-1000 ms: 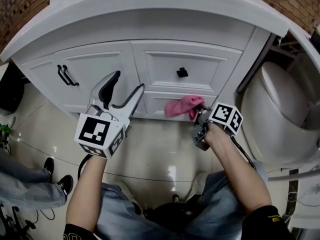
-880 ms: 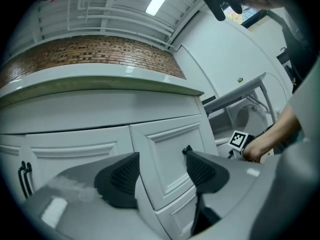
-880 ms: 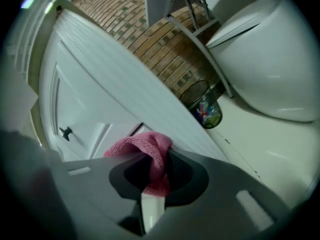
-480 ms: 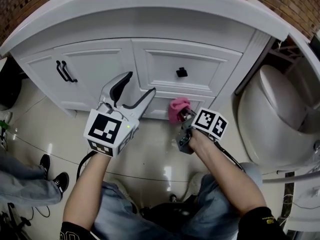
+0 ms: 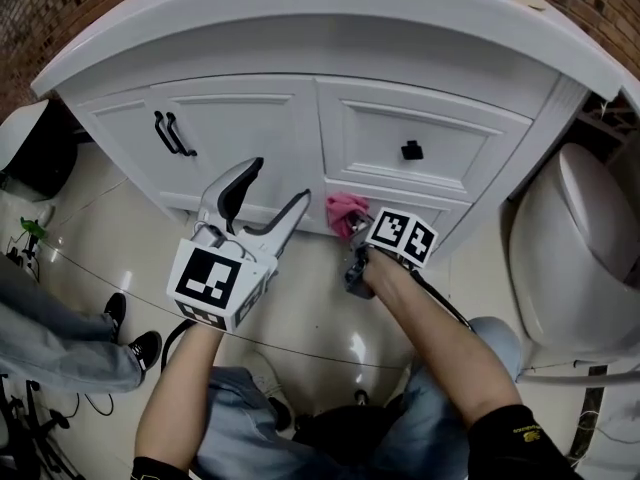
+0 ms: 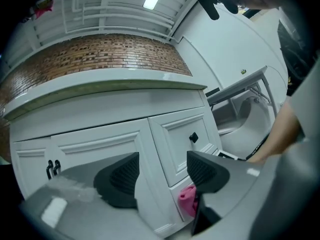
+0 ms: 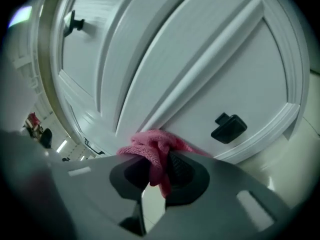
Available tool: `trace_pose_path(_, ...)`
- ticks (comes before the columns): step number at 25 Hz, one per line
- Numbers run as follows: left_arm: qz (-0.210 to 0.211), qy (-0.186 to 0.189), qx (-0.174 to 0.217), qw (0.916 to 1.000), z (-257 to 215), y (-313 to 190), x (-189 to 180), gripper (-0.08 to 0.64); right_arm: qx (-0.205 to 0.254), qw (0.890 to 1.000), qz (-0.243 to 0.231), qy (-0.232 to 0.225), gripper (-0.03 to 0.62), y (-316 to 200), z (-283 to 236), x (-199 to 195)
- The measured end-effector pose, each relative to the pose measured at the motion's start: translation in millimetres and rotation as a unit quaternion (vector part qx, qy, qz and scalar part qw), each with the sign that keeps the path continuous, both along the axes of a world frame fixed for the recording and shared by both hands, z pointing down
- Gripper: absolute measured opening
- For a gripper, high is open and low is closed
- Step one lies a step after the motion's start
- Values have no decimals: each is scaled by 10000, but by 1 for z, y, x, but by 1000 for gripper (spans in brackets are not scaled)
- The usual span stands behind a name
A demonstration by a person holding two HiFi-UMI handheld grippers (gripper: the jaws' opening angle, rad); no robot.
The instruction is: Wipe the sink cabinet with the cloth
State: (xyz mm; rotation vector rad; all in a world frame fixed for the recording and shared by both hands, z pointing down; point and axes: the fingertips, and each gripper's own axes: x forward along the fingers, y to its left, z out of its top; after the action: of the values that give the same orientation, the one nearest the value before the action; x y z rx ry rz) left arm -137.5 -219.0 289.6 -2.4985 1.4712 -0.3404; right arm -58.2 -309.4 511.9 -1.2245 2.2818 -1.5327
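**A:** Where is the cloth?

**B:** The pink cloth (image 5: 345,211) is bunched at the centre of the head view. It is pressed against the lower drawer front of the white sink cabinet (image 5: 250,118), below the drawer with the black knob (image 5: 411,150).

**A:** What holds it?

**B:** The right gripper (image 7: 157,171) is clenched on it. In the right gripper view its 2 jaws pinch a fold, and the rest of the cloth bulges above them against the panel.

**A:** How does that arm lie?

**B:** The right forearm (image 5: 440,338) runs from the lower right of the frame up to the centre, with the marker cube facing the camera.

**A:** And the other side?

**B:** The left gripper (image 5: 280,180) sits left of centre, just beside the cloth. It is released, with its jaws well apart and nothing between them, only the cabinet front behind. It tilts toward the upper right, and its forearm comes up from the lower left over the glossy tiled floor (image 5: 100,258). The 2 black door handles (image 5: 170,133) are at upper left.
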Motion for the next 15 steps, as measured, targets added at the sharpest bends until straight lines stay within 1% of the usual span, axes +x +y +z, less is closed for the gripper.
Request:
trace_pose_path(1,-3,-26,-42,10000,3,0,-4,298,26,10000,-31,-18,48,0,-1,4)
trace_pose_path(3,28,-12,-89,10000,7,-2,-6,298,167,9998,-66,132,48,-1,-5,21)
trace_pose_path(5,113,72,-70,9999,5,-4,-1,298,278,9989,-68,365,49,-1,-8,43)
trace_pose_path(7,261,96,-42,9996,4,-6,9,298,244,9985,55,490,49,1,-8,69)
trace_pose_path(8,352,77,-41,9993,4,-7,15,298,184,9983,186,515,49,3,-7,84)
trace_pose_path(10,545,106,-56,9984,5,-10,31,298,32,9965,606,578,50,6,-5,119)
trace_pose_path(13,858,35,-51,9963,9,-14,56,298,-197,9869,1333,892,49,9,-2,178)
trace_pose_path(15,996,-22,-63,9950,11,-14,68,298,-337,9792,1678,1092,54,13,1,205)
